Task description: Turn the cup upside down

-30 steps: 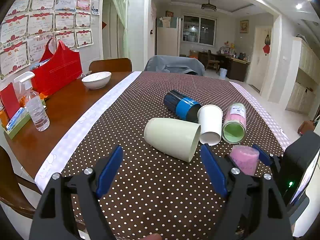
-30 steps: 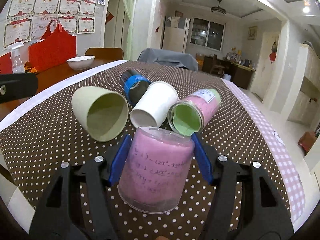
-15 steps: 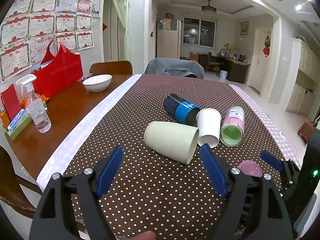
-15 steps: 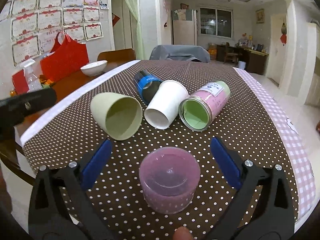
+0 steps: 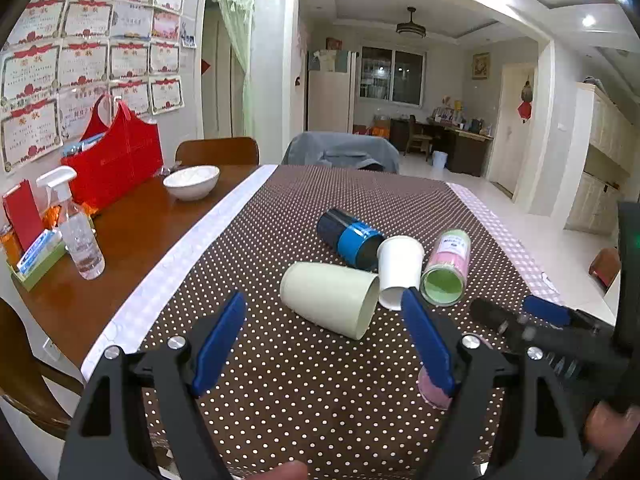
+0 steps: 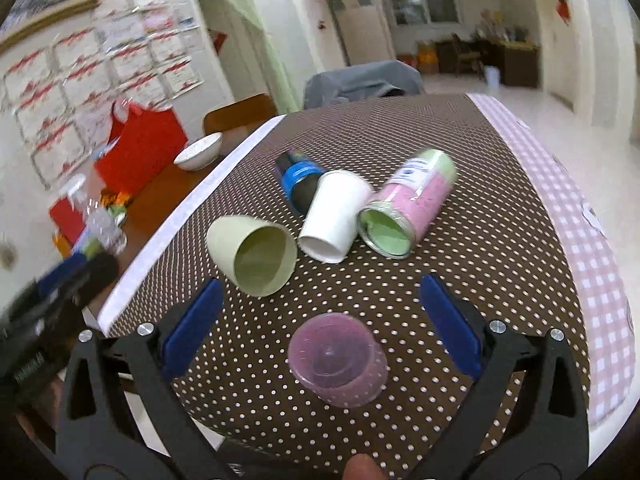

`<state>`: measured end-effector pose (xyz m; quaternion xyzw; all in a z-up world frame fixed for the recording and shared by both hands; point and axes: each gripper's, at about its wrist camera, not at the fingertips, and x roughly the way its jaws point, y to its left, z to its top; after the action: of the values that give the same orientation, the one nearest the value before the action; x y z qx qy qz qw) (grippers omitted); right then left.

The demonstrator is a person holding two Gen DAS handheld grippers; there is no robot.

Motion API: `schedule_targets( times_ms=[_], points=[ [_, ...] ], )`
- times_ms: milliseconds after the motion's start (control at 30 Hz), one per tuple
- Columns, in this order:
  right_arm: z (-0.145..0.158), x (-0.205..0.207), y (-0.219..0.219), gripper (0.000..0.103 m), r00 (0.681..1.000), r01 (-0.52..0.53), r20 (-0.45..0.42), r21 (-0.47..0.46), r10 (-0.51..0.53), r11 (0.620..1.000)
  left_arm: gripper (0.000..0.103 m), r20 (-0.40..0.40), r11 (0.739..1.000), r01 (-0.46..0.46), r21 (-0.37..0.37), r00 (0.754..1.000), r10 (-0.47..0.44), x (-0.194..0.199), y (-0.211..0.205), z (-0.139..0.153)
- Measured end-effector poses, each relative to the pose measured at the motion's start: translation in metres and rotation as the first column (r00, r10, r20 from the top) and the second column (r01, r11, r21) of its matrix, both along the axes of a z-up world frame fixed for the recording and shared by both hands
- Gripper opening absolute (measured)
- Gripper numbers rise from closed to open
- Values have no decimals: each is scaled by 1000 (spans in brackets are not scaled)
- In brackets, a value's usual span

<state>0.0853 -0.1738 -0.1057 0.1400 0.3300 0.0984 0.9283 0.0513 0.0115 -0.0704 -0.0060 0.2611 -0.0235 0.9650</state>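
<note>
Resting mouth-down: pink cup (image 6: 338, 364) sits inverted on the dotted cloth (image 6: 460, 240) near the worktop's front edge, its flat base facing up.
Right gripper (image 6: 320, 326): fingers spread wide on either side of the pink cup, touching neither wall; nothing held.
Left gripper (image 5: 324, 344): fingers wide apart and empty, aimed at the cream cup (image 5: 330, 298).
Still on their sides: cream cup, white cup (image 6: 334, 216), pink-and-green tumbler (image 6: 406, 206) and blue-banded cup (image 6: 298, 178), the last three lying touching or nearly so.
Risk one: a right finger (image 6: 450, 324) pulled back carelessly could clip the light pink cup and tip it or nudge it toward the front edge.
Risk two: the cream cup is round and free to roll; a one-sided touch from the left fingers would likely send it into the white cup.
Risk three: the two grippers are close, the right one showing just beside the left finger (image 5: 428, 344), so crossing paths could knock the pink cup.
Blur: the right wrist view is smeared, so fine clearances are hard to judge.
</note>
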Motion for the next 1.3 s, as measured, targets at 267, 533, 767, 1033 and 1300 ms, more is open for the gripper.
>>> schedule_targets(
  times_ms=[267,533,767,1033,1300],
  points=[
    [38,-16,-18,97,997,56,44,-3,-56,998,79,40,1000,11,23,999,-12,-16,-9,22],
    [74,-50,-11,97,986,50,160,-79,-37,996,79,78,998,40,41,996,-43,-38,-20,48],
    [99,-88,-2,97,957,105,283,-156,-57,982,79,136,998,57,42,989,-62,-66,-25,73],
    [119,-119,4,97,929,151,363,-193,-72,969,80,206,998,47,41,977,-55,-94,-23,95],
    [124,-129,4,97,919,174,384,-190,-90,966,80,245,999,27,27,969,-33,-107,-27,101]
  ],
)
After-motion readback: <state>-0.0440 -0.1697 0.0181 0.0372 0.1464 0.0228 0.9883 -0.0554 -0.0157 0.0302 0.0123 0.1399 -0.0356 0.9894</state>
